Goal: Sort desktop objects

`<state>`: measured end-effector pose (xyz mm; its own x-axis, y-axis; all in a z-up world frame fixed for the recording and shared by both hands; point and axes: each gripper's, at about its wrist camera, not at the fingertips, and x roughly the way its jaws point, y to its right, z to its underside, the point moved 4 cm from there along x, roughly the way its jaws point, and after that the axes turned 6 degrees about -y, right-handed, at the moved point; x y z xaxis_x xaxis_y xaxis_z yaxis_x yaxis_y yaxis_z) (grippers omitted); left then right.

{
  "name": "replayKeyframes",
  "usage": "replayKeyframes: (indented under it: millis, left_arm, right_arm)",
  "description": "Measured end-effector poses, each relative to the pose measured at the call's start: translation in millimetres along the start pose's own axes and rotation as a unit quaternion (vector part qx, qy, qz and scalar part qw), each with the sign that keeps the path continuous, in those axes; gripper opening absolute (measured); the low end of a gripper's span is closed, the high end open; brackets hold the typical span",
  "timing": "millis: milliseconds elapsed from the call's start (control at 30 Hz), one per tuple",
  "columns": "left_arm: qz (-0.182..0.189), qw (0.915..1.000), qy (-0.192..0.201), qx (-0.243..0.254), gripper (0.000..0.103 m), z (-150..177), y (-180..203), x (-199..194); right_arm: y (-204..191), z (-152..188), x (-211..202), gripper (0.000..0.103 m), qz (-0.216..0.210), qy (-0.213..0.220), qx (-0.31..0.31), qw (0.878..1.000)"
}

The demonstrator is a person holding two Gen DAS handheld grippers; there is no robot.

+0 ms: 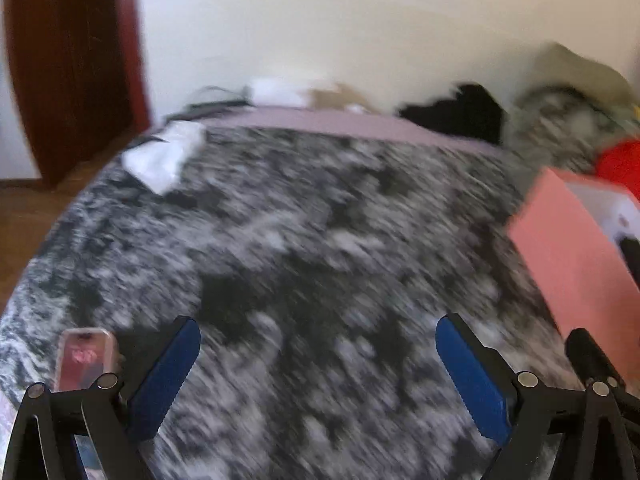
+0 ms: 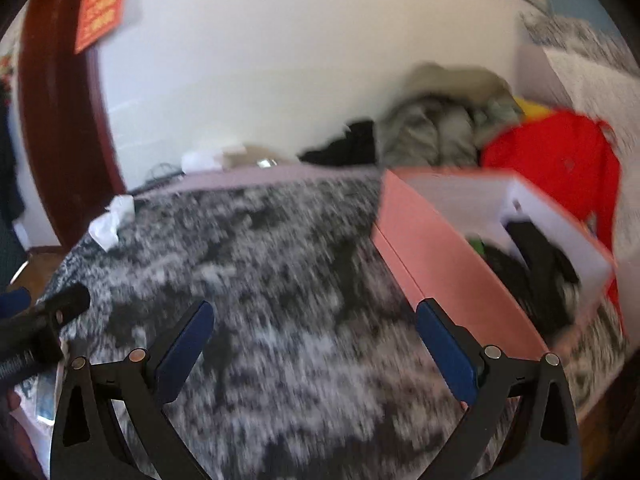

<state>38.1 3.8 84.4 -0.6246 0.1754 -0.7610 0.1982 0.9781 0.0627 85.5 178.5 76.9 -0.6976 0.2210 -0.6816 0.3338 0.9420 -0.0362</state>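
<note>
both grippers, left gripper (image 1: 318,364) and right gripper (image 2: 314,344), hang with jaws wide apart, holding nothing, over the mottled grey blanket (image 1: 304,248). the pink box (image 2: 448,264) sits right of both, just beside the right gripper's right jaw.

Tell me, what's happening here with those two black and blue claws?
A person holds two claws over a grey and black patterned blanket, tidying loose items into a pink box. Right now the left claw and right claw are both open and hold nothing. The box, at right, already has dark items in it. A white crumpled packet lies at the far left. The pictures are blurred.
</note>
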Motion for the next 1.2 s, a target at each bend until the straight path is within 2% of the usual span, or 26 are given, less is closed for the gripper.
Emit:
replayKeyframes:
  millis: [233, 400, 533, 767, 1067, 1200]
  left_arm:
    - [0.032, 0.9928, 0.003, 0.115, 0.098, 60.6, 75.4, -40.4]
    - [0.071, 0.9839, 0.014, 0.163, 0.098, 96.6, 126.3, -83.5]
    - [0.072, 0.9805, 0.042, 0.178, 0.102, 120.0, 156.4, -120.1]
    - [0.082, 0.9772, 0.053, 0.189, 0.102, 140.0, 196.3, -167.6]
    - [0.09, 0.9786, 0.073, 0.17, 0.102, 139.1, 209.1, -203.1]
    - [0.078, 0.9756, 0.1, 0.179, 0.102, 139.0, 210.9, -213.8]
  right_arm:
    - [66.8, 62.2, -54.5, 0.102, 0.052, -0.044, 0.06, 0.996]
    - [119.5, 97.0, -111.2, 0.102, 0.108, -0.039, 0.09, 0.989]
    - [155.2, 113.0, -156.1, 0.102, 0.139, -0.024, 0.105, 0.984]
    - [204.3, 124.4, -222.2, 0.102, 0.168, 0.001, 0.128, 0.978]
    - [227.7, 118.9, -271.8, 0.102, 0.158, 0.027, 0.137, 0.977]
    - [224.6, 115.7, -278.1, 0.103, 0.159, 0.034, 0.137, 0.977]
